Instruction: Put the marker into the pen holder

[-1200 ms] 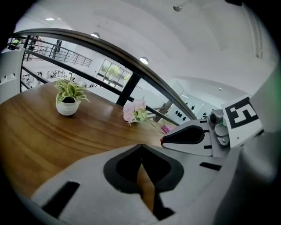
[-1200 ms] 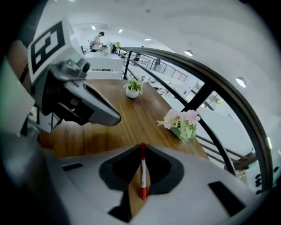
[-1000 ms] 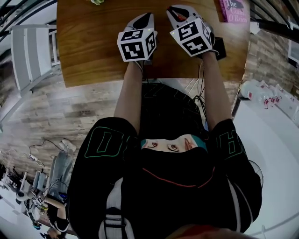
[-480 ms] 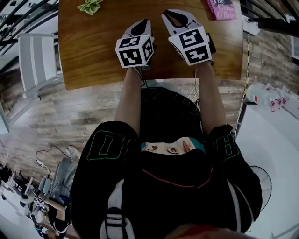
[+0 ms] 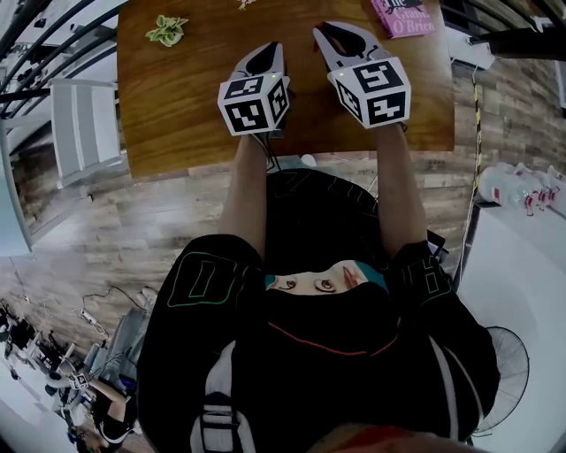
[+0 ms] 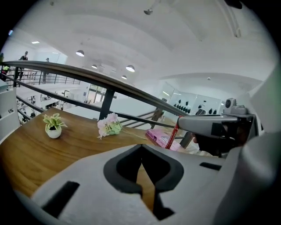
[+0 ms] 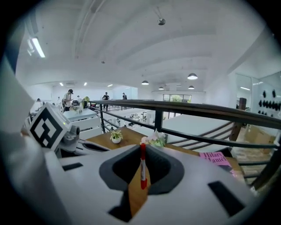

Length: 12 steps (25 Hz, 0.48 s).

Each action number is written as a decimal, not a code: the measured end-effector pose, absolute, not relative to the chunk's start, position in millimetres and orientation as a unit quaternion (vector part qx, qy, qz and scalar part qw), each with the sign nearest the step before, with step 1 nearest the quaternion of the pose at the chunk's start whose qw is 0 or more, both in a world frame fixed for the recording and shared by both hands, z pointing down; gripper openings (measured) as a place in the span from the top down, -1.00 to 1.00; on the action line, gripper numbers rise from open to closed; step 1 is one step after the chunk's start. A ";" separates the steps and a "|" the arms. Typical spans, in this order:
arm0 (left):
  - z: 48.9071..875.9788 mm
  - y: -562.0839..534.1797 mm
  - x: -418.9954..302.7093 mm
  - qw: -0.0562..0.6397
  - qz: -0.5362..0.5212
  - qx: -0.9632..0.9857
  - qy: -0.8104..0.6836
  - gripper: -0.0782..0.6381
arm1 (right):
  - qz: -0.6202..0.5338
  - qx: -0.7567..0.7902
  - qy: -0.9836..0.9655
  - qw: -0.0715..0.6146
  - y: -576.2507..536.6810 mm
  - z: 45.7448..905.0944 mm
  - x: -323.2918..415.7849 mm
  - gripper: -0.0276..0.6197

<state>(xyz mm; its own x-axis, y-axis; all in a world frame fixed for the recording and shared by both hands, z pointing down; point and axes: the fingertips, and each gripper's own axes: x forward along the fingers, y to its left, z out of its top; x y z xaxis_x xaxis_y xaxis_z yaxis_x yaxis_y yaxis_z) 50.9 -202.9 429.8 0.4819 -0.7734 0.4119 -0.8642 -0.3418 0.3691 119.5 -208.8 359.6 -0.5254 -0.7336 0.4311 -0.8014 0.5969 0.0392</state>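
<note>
A person's 2 handheld grippers hovered side by side over a wooden table [image 5: 190, 106] beside a dark railing [image 7: 197, 110] on an upper floor. The right gripper [image 7: 142, 149] had its claw clamped on a red-and-white marker [image 7: 142, 169], which stood nearly upright between the pads, its red end poking up past the jaw tips. From the left gripper's camera, the same marker showed as a thin red stick slanting down from the right gripper's jaw tips, above the table. The left gripper [image 6: 141, 151] carried nothing, its claw pinched narrow with the tips meeting and only a sliver of tabletop showing between the pads. Its marker cube [image 5: 254, 102] sat just beside the right gripper's cube [image 5: 371, 88] in the head view, the 2 apart. Farther along the table stood a small potted plant [image 5: 165, 29] in a white pot, well to the left. A bunch of pale pink flowers [image 6: 109, 125] lay near the far edge, and a pink book [image 5: 402, 16] lay at the far right corner.
</note>
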 end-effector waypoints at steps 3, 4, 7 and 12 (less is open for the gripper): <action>417.8 -200.2 58.9 0.262 0.082 0.820 -0.502 0.76 | 0.099 0.452 -0.868 0.179 -204.5 352.3 135.5 0.79; 412.9 -199.1 62.0 0.256 0.081 0.822 -0.502 0.76 | 0.105 0.457 -0.867 0.168 -202.9 348.8 141.2 0.79; 401.1 -195.2 71.8 0.242 0.080 0.827 -0.500 0.76 | 0.115 0.467 -0.866 0.137 -198.0 336.2 156.2 0.79; 393.4 -185.0 84.7 0.229 0.083 0.833 -0.498 0.76 | 0.125 0.472 -0.868 0.091 -189.4 320.2 177.1 0.79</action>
